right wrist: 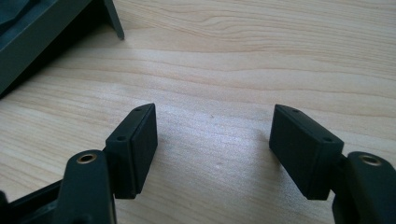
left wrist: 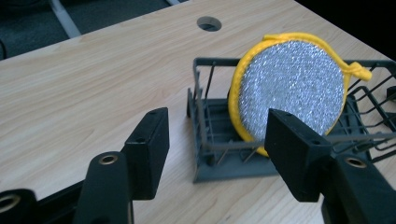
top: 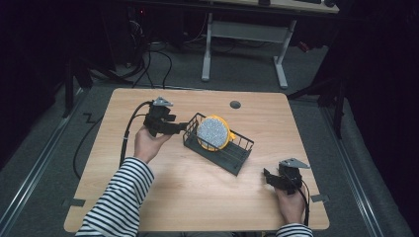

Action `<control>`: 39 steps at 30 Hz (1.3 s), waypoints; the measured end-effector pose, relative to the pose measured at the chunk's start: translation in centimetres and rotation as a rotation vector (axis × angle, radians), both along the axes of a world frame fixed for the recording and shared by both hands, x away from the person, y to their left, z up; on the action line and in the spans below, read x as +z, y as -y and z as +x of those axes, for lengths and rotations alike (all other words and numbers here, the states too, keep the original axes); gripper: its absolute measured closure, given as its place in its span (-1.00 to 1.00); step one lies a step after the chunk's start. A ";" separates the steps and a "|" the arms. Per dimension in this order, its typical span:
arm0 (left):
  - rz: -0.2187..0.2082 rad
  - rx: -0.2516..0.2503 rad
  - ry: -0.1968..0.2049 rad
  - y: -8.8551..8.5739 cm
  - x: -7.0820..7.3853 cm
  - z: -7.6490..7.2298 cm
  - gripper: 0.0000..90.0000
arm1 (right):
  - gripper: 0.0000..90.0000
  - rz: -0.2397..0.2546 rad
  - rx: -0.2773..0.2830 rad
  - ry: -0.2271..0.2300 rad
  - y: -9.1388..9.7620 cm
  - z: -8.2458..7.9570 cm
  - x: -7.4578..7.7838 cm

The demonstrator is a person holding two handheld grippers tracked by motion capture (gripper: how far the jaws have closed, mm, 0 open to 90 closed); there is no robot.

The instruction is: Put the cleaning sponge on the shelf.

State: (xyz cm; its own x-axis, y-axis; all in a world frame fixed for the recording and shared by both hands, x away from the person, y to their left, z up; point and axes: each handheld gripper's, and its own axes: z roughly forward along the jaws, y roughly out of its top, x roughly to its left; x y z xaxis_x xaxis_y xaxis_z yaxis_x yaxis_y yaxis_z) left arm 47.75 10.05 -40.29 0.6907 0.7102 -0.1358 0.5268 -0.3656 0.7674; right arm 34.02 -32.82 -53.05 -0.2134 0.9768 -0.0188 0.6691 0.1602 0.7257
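we saw the scrubber (top: 213, 132), a round silver pad with a yellow rim, standing on edge in the dark wire rack (top: 232, 159) mid-table (top: 197, 197), leaning a bit. left gripper (top: 184, 126) sat just beside the rack's left end, jaws spread wide, nothing gripped; in the left gripper view (left wrist: 217, 149) the scrubber (left wrist: 292, 88) and rack (left wrist: 219, 170) lay past the jaws, untouched. right gripper (top: 267, 176) rested near the table's right front, well apart from the rack, jaws released over bare wood (right wrist: 215, 154).
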 end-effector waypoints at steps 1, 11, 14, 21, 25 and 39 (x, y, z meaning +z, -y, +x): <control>0.012 0.004 -0.006 -0.4 0.0 -0.1 -0.12 | -0.28 0.000 0.000 0.000 0.0 0.0 0.0; -0.008 0.063 -0.028 -3.8 0.2 -1.8 -0.21 | -0.28 0.000 -0.001 0.000 0.0 0.0 0.0; -0.023 0.078 -0.027 -4.6 0.2 -2.3 -0.23 | -0.28 0.000 -0.001 0.000 0.0 0.0 0.0; -0.050 0.114 -0.034 -6.4 -0.3 -3.7 -0.32 | -0.28 -0.001 -0.001 0.000 0.0 0.0 0.0; -0.046 0.137 -0.045 -7.8 -0.8 -4.9 -0.32 | -0.28 -0.001 -0.001 0.000 0.0 0.0 0.0; -0.078 0.226 -0.084 -11.7 -3.0 -7.7 -0.32 | -0.28 0.000 -0.002 0.000 0.0 0.0 0.0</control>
